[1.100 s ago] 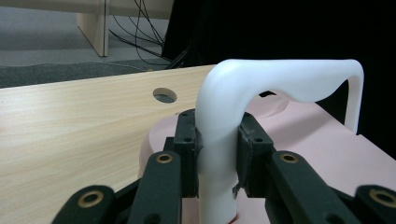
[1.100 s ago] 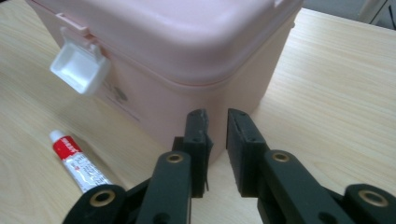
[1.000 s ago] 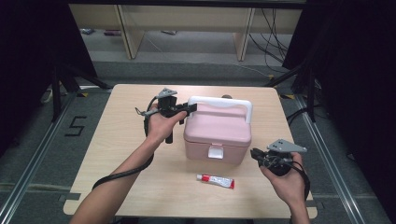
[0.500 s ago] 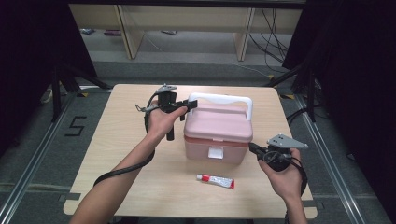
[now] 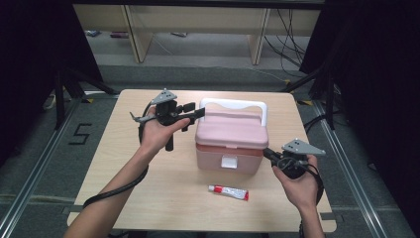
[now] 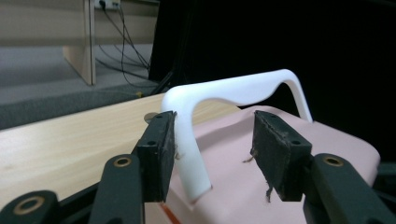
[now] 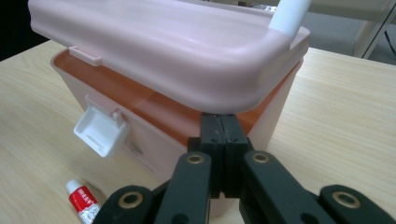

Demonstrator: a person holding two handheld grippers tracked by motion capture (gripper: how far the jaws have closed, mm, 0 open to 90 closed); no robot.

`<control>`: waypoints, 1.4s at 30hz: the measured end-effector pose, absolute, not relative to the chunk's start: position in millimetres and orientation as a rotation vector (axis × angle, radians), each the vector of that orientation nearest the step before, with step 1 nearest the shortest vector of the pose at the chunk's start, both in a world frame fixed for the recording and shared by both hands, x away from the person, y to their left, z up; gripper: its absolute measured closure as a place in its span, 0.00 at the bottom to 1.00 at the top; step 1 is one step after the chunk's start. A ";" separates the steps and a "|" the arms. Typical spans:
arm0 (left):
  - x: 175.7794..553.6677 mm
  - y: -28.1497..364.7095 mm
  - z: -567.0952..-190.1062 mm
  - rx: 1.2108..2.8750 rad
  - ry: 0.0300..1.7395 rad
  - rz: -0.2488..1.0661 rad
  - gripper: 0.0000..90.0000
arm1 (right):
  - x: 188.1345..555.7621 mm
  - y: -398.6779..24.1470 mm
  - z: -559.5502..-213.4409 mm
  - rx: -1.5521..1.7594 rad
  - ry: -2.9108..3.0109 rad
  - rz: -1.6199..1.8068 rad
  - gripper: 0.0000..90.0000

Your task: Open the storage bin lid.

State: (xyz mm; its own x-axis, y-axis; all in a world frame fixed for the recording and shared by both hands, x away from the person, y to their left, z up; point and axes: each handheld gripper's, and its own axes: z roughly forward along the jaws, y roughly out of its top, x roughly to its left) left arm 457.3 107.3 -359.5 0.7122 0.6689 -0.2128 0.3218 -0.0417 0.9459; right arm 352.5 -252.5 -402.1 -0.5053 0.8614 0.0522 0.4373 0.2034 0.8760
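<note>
A pink box (image 5: 232, 141) with a white carry handle (image 5: 233, 104) stands mid-table. My left gripper (image 5: 198, 113) is at the handle's left end. Its jaws have just been opening, and they stand open around the handle's leg (image 6: 189, 154), which lies against the left pad (image 6: 159, 158). My right gripper (image 5: 266, 152) is shut, its tips (image 7: 223, 123) tucked under the lid's rim (image 7: 233, 100) at the box's right front corner. An orange gap shows under the lid (image 7: 163, 42). The white latch (image 7: 100, 130) hangs loose. In front of the box lies a red and white tube (image 5: 229, 192).
The wooden table (image 5: 124, 163) has bare room left of the box. The left gripper's cable (image 5: 119, 191) trails over the front left. Beyond the table are wooden shelf legs (image 5: 258, 37), floor cables and black curtains on both sides.
The left gripper's jaws have spread apart at the handle's left end, and that hand has shifted slightly. The right gripper has stayed at the box's corner.
</note>
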 end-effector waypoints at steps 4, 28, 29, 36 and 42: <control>437.4 117.2 -359.8 1.677 0.718 0.372 0.71 | 354.0 -253.8 -400.4 1.162 2.036 1.221 1.00; 393.8 123.8 -400.8 1.747 0.674 0.283 1.00 | 357.6 -251.3 -394.6 1.178 2.026 1.226 1.00; 393.4 122.5 -401.5 1.756 0.665 0.283 1.00 | 357.8 -250.5 -395.0 1.189 2.028 1.235 1.00; 391.6 111.9 -406.5 1.810 0.636 0.299 1.00 | 358.4 -249.1 -392.9 1.204 2.013 1.235 1.00; 398.2 99.4 -406.6 1.833 0.634 0.311 1.00 | 360.8 -249.4 -389.8 1.168 2.011 1.240 1.00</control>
State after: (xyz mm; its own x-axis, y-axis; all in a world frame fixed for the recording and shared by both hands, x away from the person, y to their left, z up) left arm 398.2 99.4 -406.6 0.8212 0.5630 -0.0937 0.2705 -0.2393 0.9325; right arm 360.8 -249.4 -389.8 -0.5065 0.8620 0.0213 0.4060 0.2166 0.8878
